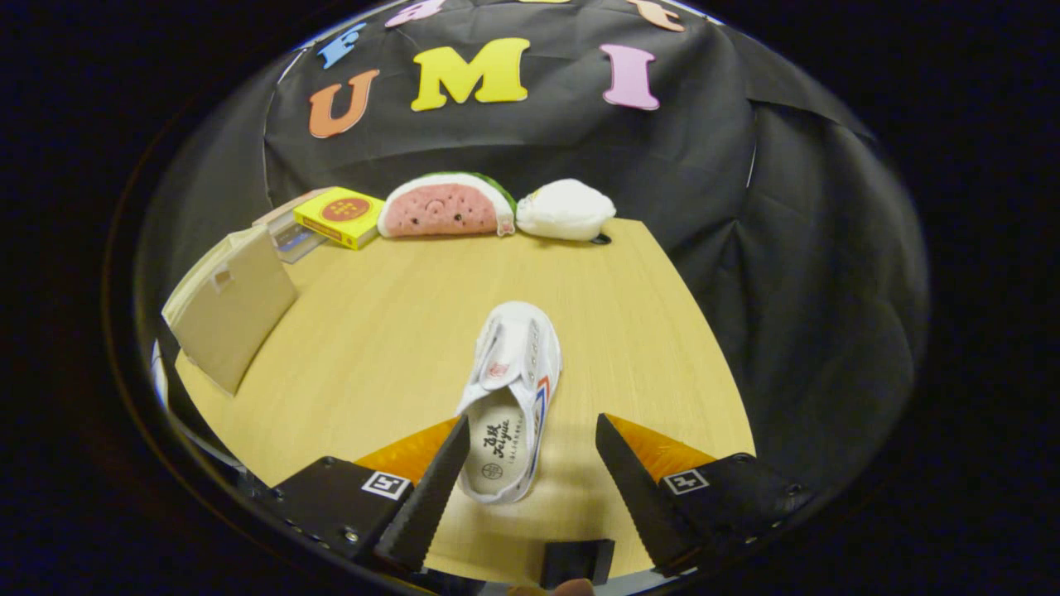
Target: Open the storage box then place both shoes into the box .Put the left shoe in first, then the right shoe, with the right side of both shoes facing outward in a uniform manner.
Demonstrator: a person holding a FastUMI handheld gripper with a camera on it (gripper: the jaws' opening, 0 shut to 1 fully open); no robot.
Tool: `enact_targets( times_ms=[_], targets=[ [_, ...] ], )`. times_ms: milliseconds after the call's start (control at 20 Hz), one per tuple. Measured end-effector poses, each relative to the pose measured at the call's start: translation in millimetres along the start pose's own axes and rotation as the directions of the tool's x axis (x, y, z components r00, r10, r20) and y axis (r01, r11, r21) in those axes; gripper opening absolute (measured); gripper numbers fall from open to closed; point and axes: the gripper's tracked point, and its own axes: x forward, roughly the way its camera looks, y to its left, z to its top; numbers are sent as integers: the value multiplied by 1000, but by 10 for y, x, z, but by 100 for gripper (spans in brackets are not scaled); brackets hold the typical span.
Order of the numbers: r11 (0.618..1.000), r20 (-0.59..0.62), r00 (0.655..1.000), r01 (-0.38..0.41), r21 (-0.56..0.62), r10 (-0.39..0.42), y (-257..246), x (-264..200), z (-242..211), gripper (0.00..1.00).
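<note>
A white canvas shoe [511,396] lies on the wooden table [397,331], toe pointing away from me, heel between my fingers and close to the left one. It has a strap across the top and red and blue marks on its right side. My gripper [530,430] is open, its fingertips spread to either side of the heel, touching nothing. A beige storage box [232,305] stands at the table's left edge, its lid or flap raised.
Along the table's far edge sit a yellow box [341,215] on a flat carton, a watermelon-slice plush [447,207] and a white plush [566,210]. Black cloth hangs behind and to the right of the table.
</note>
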Motion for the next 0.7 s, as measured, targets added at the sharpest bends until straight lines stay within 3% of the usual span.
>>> enact_targets(
  times_ms=[300, 450, 550, 700],
  targets=[
    [995, -43, 998, -31, 95, 35, -51, 464, -14, 94],
    [993, -62, 997, -35, 116, 43, -31, 637, 55, 78],
    [991, -72, 995, -56, 119, 65, 8, 703, 117, 77],
    [994, -103, 993, -49, 94, 58, 34, 671, 141, 48]
  ],
)
